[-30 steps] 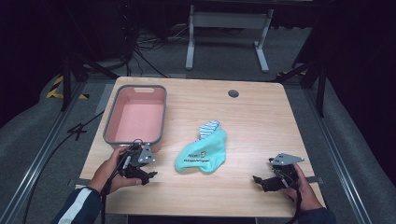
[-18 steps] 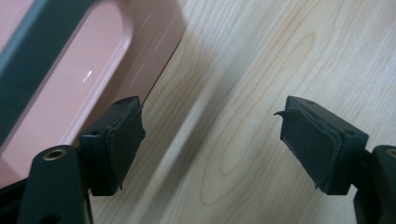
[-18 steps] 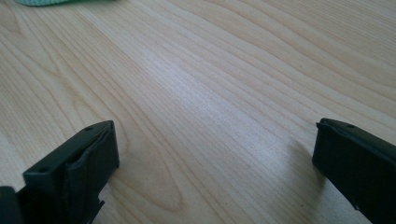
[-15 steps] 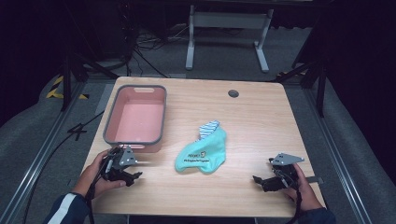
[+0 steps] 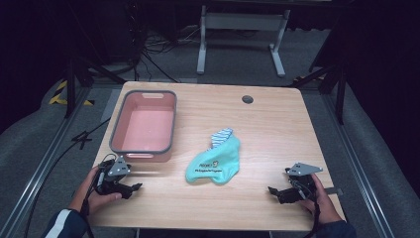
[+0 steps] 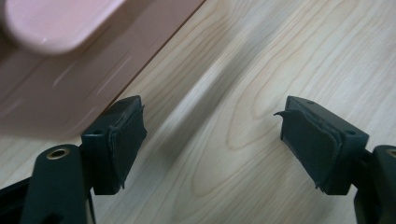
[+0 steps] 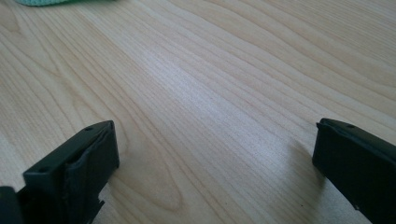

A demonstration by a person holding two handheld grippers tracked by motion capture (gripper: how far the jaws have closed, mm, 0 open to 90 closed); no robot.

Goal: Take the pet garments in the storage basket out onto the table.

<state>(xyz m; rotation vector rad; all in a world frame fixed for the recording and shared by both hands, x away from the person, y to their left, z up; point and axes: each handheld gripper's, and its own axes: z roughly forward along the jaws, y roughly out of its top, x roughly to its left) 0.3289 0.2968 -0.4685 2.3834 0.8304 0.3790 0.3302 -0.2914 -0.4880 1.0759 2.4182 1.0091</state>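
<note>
high view: a light wooden table [image 5: 277,124] stands on a grey floor, with a metal stand [image 5: 241,29] on the floor beyond its far edge. on the table's left part sits a pink tub [image 5: 144,125] with a grey rim, long side running near to far, with nothing visible inside. near the middle of the table lies a teal sock [image 5: 216,164], flat, with small print on it; a striped blue and white sock [image 5: 221,136] pokes out from under its far end, touching it. a small dark round grommet [image 5: 247,99] sits in the tabletop toward the far edge, right of centre. the left gripper [image 5: 132,187] is held low over the near left corner, just beside the tub's near end, pointing right, in the person's left hand [image 5: 94,191]. the right gripper [image 5: 273,190] is low at the near right corner, pointing left toward the socks but well apart from them, in the right hand [image 5: 319,198].

left gripper view: the two black jaws stand wide apart with bare wood grain between them and nothing held. the pink tub's wall [image 6: 51,79] fills the upper left, blurred, close to the left jaw; whether they touch cannot be told.

right gripper view: the jaws are spread wide, each at an edge of the picture, with only tabletop between them. a sliver of the teal sock shows at the top left edge, well away from the jaws.
</note>
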